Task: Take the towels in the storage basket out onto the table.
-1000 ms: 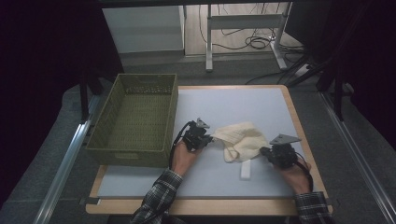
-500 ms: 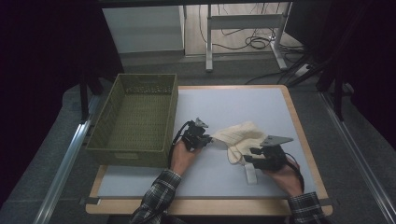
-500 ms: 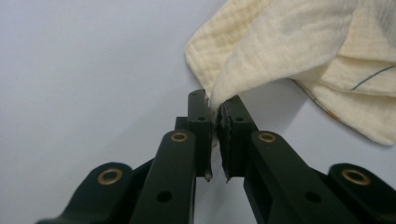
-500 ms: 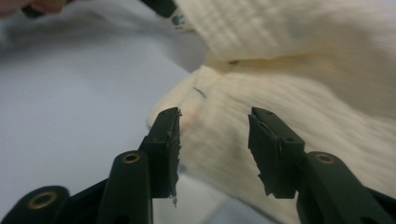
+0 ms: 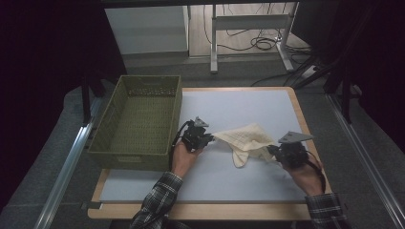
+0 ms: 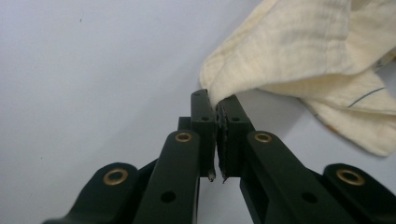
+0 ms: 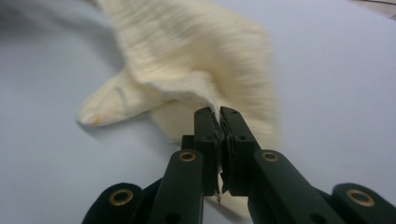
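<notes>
Cloth [image 5: 246,140], cream-coloured and crumpled, sits on the pale worktop [image 5: 239,105] a little right of centre, strung between my two grippers. My left gripper [image 5: 204,138] has its jaws pressed together on the cloth's left corner; in the left gripper view the cloth [image 6: 299,60] feeds straight into the tips, which pinch a small fold of fabric, and the rest billows up and away to the upper right. A thin blue line runs across one of its folds there.

My right gripper [image 5: 273,151] holds the opposite edge. Its jaws have just been closing, and in the right gripper view they are clamped on a thin edge of the cloth [image 7: 196,60], with the fabric spreading away beyond the tips and a rounded lobe drooping toward the left. That picture is a little blurred, so I cannot make out the weave.

From the high view, the cloth's middle sags between the two grips and a loose flap hangs down toward the near side of the worktop. The green woven basket [image 5: 138,124] stands at the worktop's left edge, just beside my left gripper and apart from the cloth. My forearms in plaid sleeves [image 5: 157,202] come in from the near edge.
</notes>
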The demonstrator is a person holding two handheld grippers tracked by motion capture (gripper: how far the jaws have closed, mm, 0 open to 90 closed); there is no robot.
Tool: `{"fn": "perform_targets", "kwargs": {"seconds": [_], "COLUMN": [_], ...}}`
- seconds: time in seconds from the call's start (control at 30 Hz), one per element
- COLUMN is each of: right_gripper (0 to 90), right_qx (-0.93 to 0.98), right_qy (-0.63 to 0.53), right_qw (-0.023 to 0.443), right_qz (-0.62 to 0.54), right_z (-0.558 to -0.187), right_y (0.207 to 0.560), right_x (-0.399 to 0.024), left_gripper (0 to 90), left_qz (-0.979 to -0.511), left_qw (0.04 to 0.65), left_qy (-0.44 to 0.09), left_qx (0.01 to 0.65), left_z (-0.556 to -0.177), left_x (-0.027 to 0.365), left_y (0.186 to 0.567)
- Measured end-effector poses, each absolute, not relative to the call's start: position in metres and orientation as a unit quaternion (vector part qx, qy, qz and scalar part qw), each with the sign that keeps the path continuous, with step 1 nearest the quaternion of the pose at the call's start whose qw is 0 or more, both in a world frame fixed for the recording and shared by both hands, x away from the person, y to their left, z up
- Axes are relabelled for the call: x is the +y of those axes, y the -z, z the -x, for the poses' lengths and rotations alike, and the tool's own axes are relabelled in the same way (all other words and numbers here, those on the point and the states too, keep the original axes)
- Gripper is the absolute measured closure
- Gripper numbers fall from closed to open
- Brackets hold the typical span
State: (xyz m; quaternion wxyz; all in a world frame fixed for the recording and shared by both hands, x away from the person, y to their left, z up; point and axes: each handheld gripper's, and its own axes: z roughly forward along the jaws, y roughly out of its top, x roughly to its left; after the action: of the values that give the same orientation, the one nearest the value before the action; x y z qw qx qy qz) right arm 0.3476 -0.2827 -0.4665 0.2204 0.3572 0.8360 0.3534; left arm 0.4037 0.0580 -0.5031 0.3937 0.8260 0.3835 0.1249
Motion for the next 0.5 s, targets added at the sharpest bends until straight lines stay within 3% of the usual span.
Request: {"fn": "perform_targets", "kwargs": {"seconds": [0.17,0.2,0.23,0.27,0.3,0.33,0.5], "right_gripper": [85.9,83.5,83.5,73.1,73.1,66.6,64.4], "right_qx": [0.817,0.796,0.796,0.763,0.763,0.749,0.760], "right_qy": [-0.350,-0.355,-0.355,-0.354,-0.354,-0.371,-0.385], "right_qw": [0.268,0.294,0.294,0.321,0.321,0.321,0.293], "right_qz": [-0.373,-0.391,-0.391,-0.434,-0.434,-0.445,-0.435], "right_z": [-0.373,-0.400,-0.400,-0.422,-0.422,-0.427,-0.418], "right_y": [0.437,0.418,0.418,0.402,0.402,0.392,0.400], "right_x": [-0.304,-0.311,-0.311,-0.318,-0.318,-0.324,-0.324], "left_gripper": [85.5,78.4,65.6,54.6,54.6,49.6,43.6], "left_qz": [-0.819,-0.802,-0.802,-0.799,-0.797,-0.799,-0.816], "left_qw": [0.386,0.387,0.387,0.371,0.358,0.359,0.361], "left_qy": [-0.161,-0.154,-0.154,-0.161,-0.187,-0.203,-0.183], "left_qx": [0.392,0.428,0.428,0.445,0.448,0.437,0.414], "left_z": [-0.441,-0.471,-0.471,-0.481,-0.484,-0.482,-0.466], "left_x": [0.052,0.050,0.050,0.045,0.041,0.035,0.026], "left_y": [0.465,0.444,0.444,0.436,0.430,0.427,0.446]}}
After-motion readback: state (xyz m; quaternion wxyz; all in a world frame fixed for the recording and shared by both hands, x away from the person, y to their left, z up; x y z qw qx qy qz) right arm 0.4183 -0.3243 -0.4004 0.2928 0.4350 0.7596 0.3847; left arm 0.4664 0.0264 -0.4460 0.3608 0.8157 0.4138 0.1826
